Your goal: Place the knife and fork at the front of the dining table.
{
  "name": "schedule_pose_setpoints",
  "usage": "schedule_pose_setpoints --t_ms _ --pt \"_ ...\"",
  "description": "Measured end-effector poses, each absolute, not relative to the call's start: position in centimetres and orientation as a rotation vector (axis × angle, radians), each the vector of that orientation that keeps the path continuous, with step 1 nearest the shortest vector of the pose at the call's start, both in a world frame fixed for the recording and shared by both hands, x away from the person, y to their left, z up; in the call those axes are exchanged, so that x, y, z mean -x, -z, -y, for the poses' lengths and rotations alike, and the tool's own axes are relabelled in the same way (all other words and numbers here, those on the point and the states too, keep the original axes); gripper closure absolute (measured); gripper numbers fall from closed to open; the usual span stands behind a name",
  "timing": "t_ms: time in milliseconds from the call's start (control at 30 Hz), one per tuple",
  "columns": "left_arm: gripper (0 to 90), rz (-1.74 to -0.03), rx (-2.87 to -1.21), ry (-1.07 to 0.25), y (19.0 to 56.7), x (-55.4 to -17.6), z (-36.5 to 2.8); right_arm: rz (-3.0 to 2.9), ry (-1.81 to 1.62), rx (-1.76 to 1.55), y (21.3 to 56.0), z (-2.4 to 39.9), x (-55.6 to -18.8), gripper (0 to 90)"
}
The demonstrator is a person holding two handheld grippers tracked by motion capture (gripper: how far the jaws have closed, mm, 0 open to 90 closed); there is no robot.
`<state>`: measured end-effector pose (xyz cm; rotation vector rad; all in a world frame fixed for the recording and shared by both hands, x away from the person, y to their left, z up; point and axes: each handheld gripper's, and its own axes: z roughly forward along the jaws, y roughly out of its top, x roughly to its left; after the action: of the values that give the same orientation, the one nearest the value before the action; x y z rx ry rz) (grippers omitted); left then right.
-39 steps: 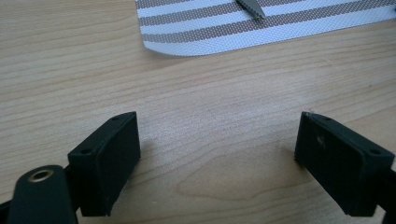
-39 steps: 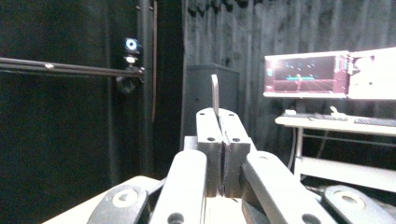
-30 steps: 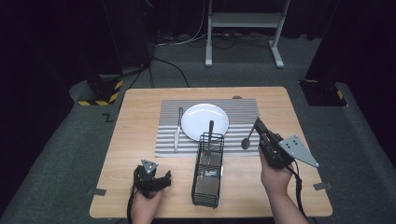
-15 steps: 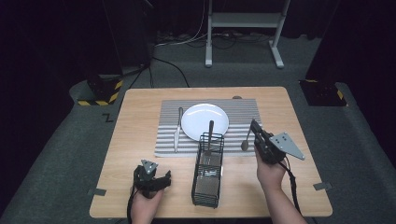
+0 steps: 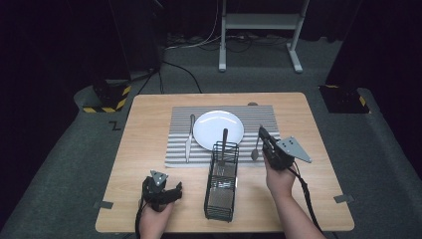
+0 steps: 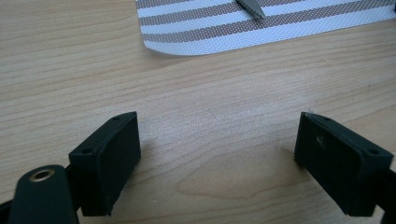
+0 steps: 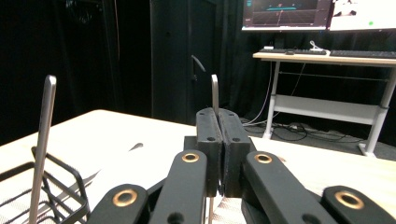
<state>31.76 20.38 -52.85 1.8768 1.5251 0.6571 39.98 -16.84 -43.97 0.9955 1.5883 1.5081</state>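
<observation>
We've got the right gripper (image 5: 262, 137) clamped on the spoon (image 5: 256, 147), which hangs bowl-down over the mat (image 5: 175, 144) just right of the plate (image 5: 219, 129) with its long axis near upright, while the left gripper (image 6: 217, 154) idles open on the table (image 5: 149, 114).

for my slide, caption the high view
Right tool holds a spoon beside the wire caddy.

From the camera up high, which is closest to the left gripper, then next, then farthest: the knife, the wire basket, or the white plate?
Measured from the left gripper, near the table's front edge:
1. Wire basket, just to its right.
2. Knife, farther back on the striped mat's left side.
3. White plate, farthest, at the mat's middle.
</observation>
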Motion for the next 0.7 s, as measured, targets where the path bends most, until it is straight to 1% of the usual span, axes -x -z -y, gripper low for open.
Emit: schedule_pose_setpoints --t_ms 400,700 --pt "14.3 -1.526 -1.875 -0.657 52.9 -31.7 -20.4 -1.613 -1.499 -1.008 44.8 16.5 -40.4 88.9" --pt "14.3 -1.526 -1.876 -0.657 52.9 -31.7 -20.4 -1.615 -1.510 -1.053 45.3 16.8 -42.1 88.7"
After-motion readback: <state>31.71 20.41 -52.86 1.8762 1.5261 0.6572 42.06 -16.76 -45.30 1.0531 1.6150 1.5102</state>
